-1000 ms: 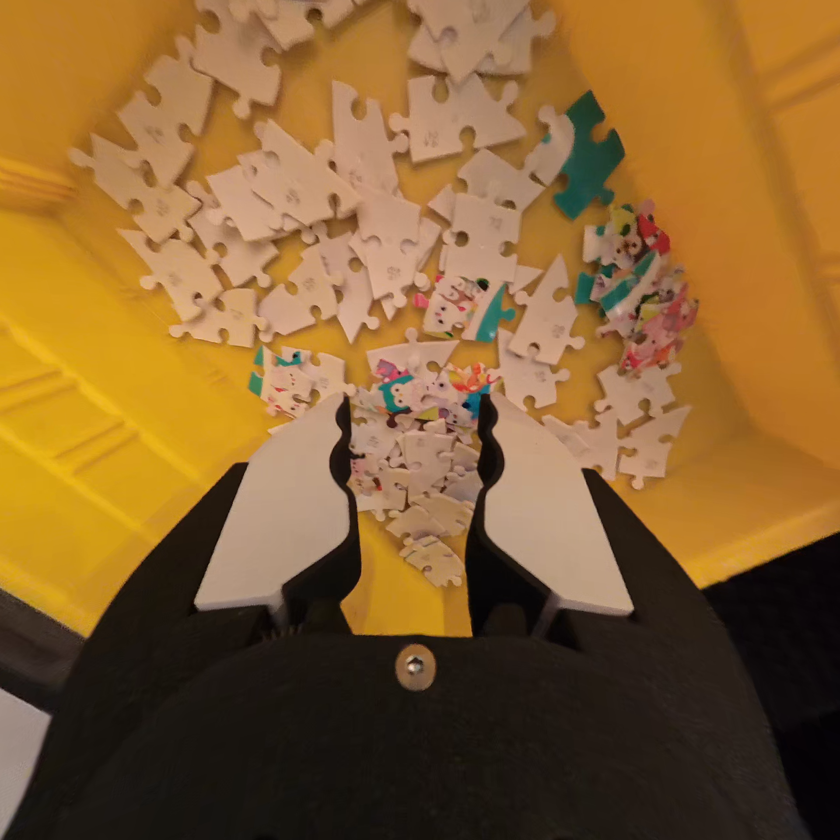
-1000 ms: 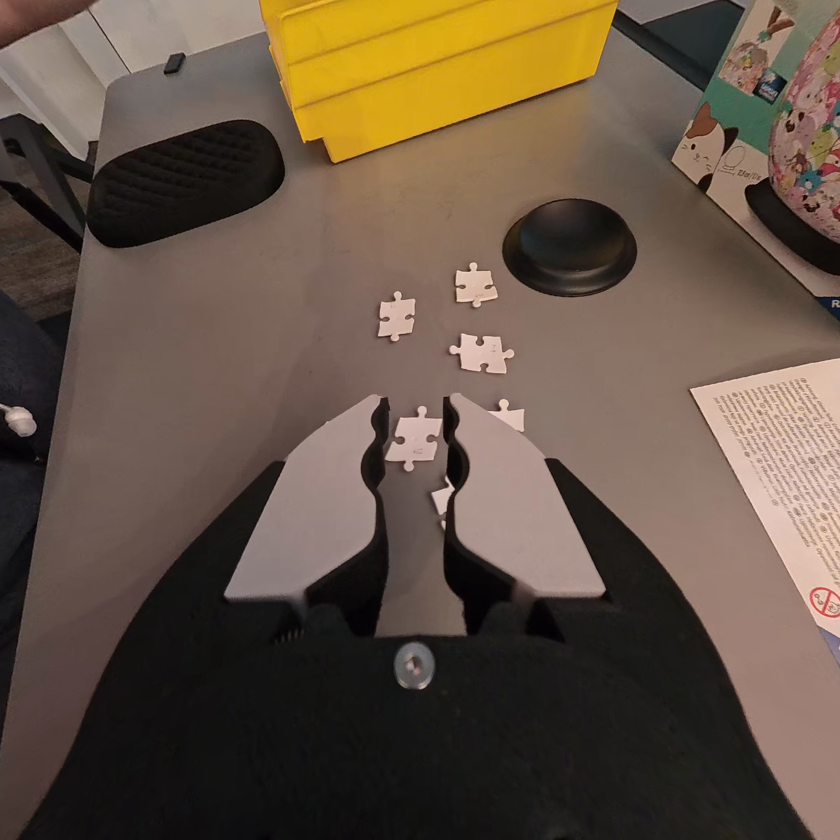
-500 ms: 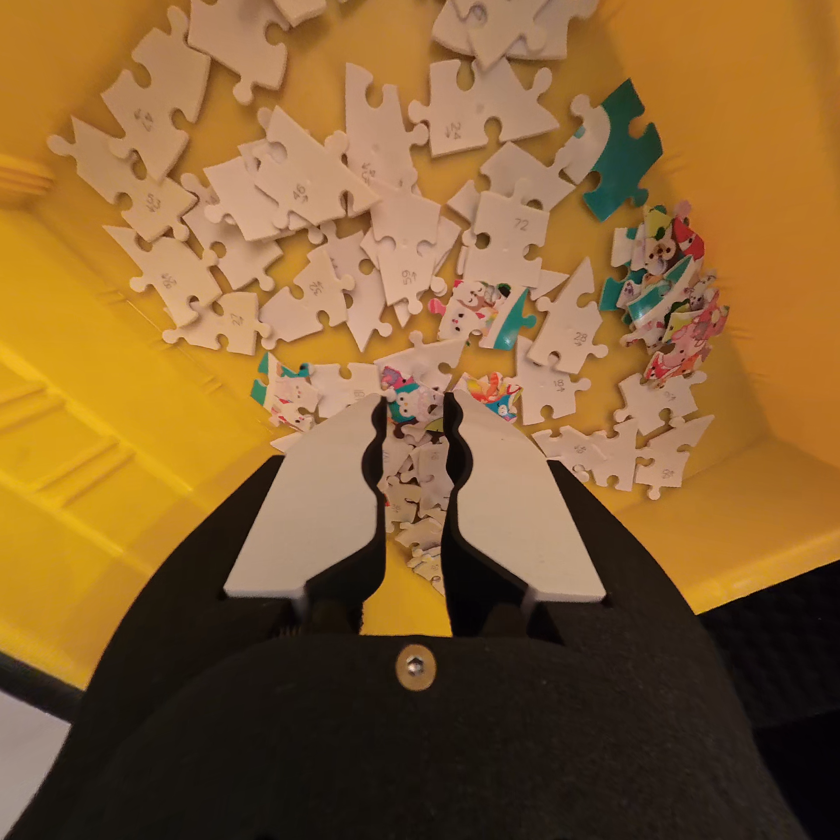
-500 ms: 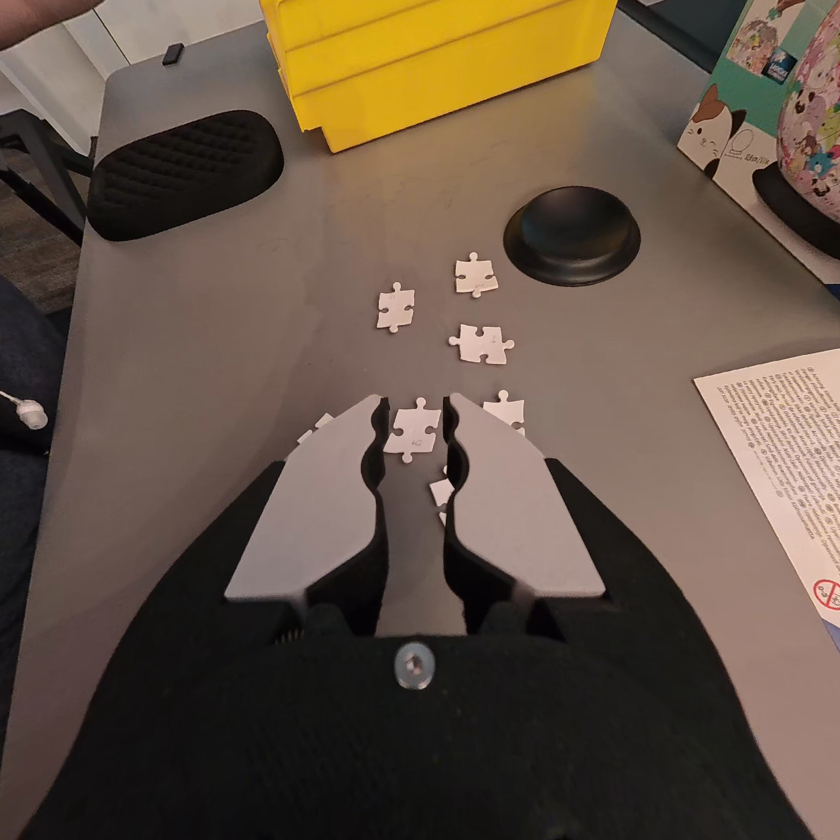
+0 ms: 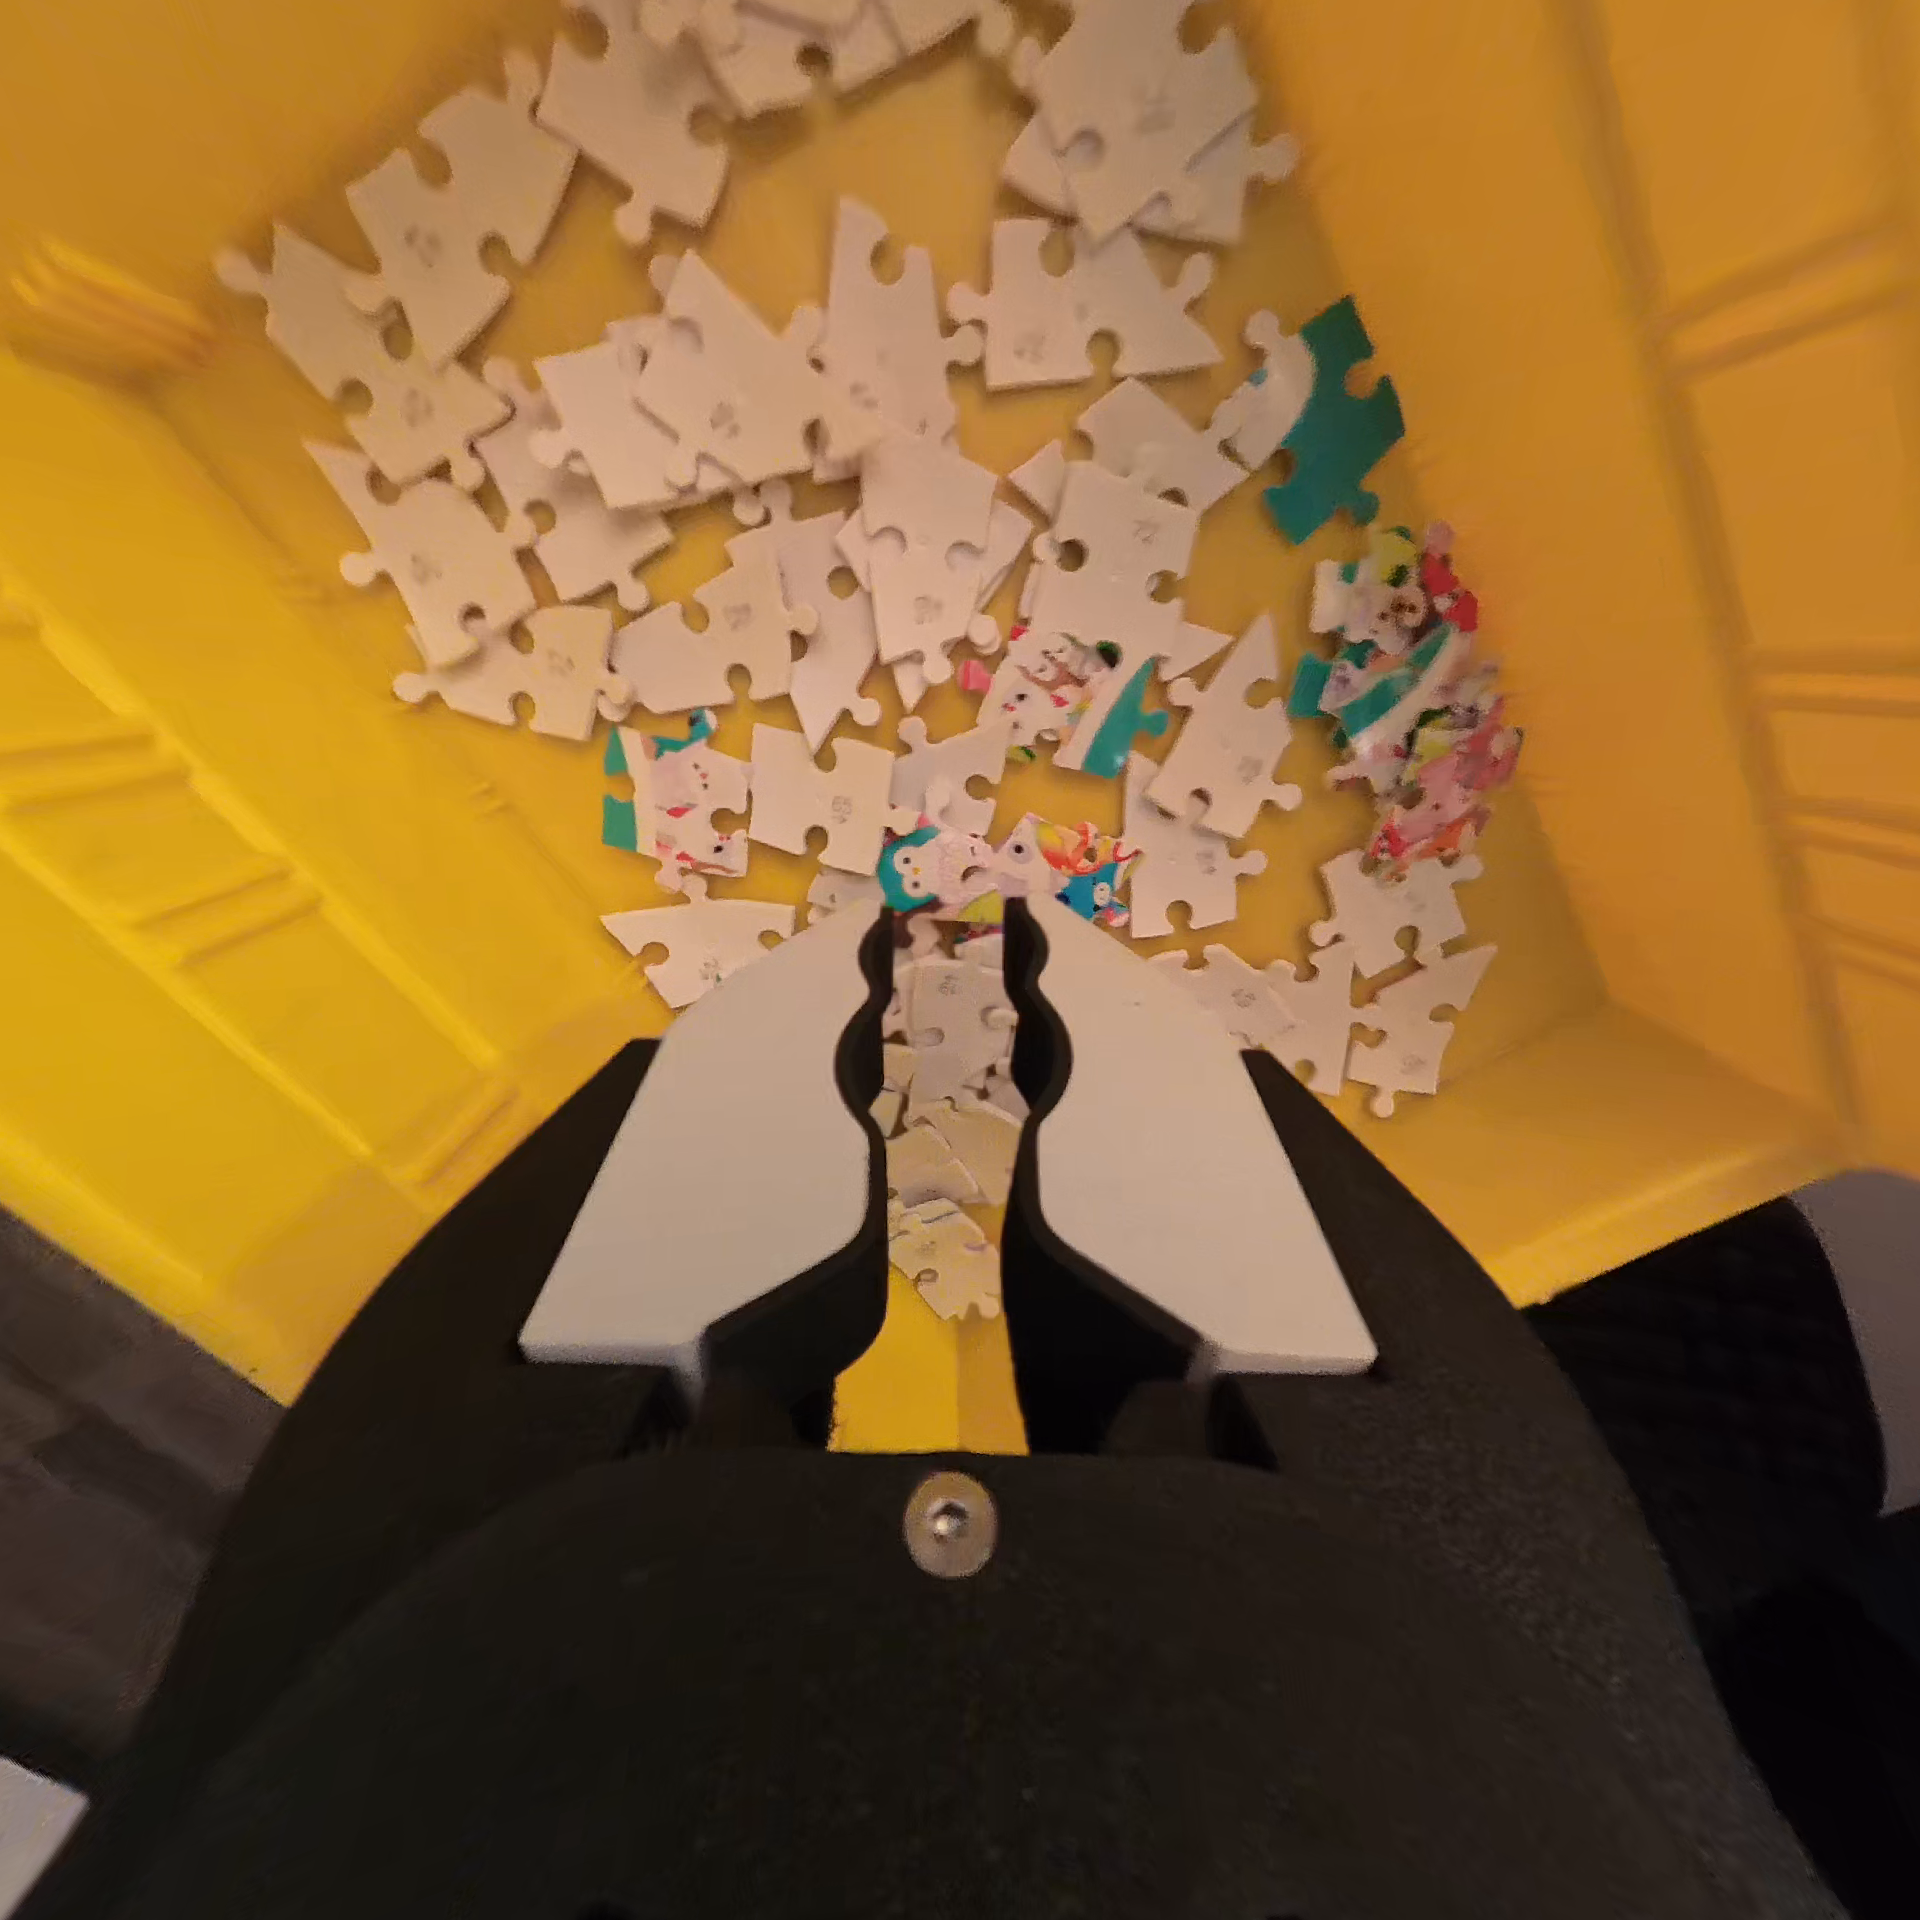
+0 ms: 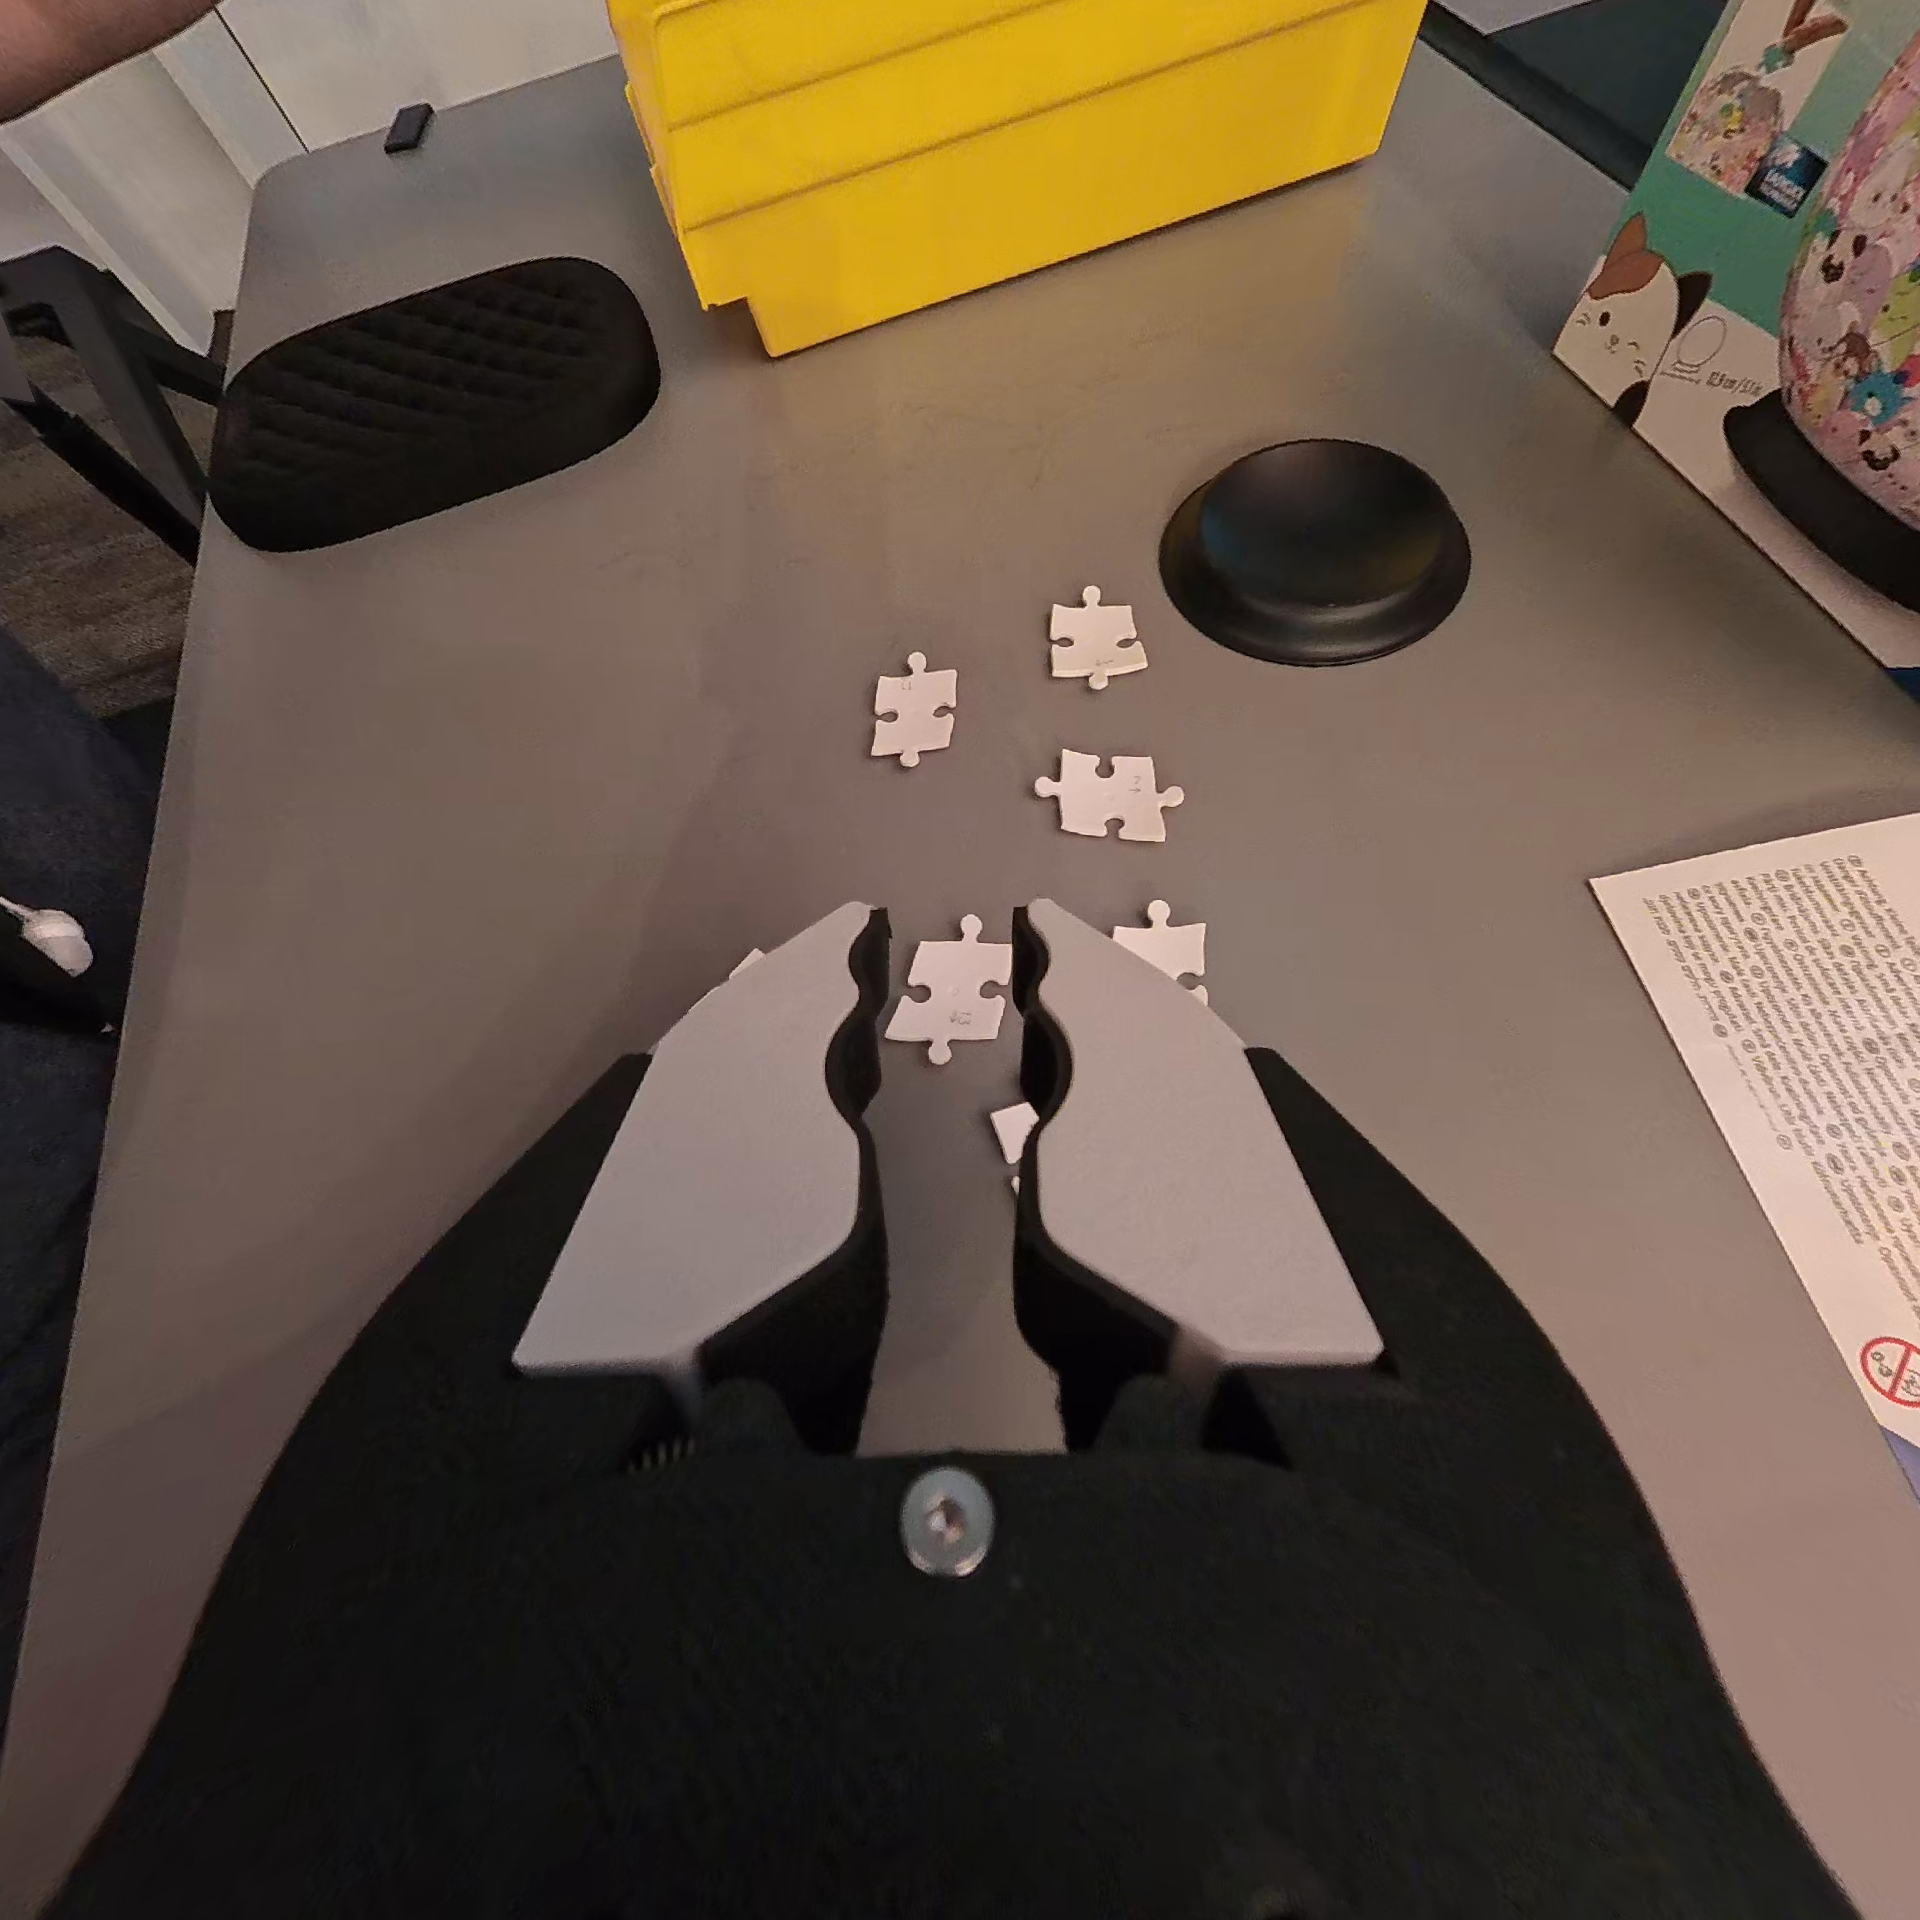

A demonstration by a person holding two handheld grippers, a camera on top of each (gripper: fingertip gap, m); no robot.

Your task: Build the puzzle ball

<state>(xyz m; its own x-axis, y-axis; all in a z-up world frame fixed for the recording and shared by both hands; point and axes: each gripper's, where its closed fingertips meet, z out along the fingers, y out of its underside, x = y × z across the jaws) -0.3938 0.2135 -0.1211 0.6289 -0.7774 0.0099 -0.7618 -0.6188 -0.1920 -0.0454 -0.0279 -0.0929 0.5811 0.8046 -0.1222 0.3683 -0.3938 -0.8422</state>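
In the left wrist view, my left gripper (image 5: 951, 914) is inside the yellow bin (image 5: 260, 831), over a heap of puzzle pieces. Most lie white side up (image 5: 727, 416); a few show colour. Its fingertips are closed on a colourful piece with a teal penguin (image 5: 930, 857), which spans the narrow gap between them. In the right wrist view, my right gripper (image 6: 951, 920) hovers over the grey table (image 6: 520, 831), slightly open and empty. A white piece (image 6: 951, 987) lies flat on the table under the gap, clear of both pads.
Other white pieces (image 6: 914, 707) (image 6: 1096, 644) (image 6: 1112, 795) (image 6: 1169, 945) lie ahead of my right gripper. A black round stand (image 6: 1314, 551), the yellow bin (image 6: 1018, 156), a black padded rest (image 6: 436, 395), the puzzle box (image 6: 1704, 260) and a printed sheet (image 6: 1787, 1091) surround them. Spacing between my two grippers at the tips: around 45 centimeters. The black padded rest (image 6: 436, 395) is about 25 centimeters from my left fingertips and 35 centimeters from my right.
My left gripper closed from wide open onto the colourful piece, then drew back a little from the bin floor. My right gripper kept its gap and drifted slightly over the table.
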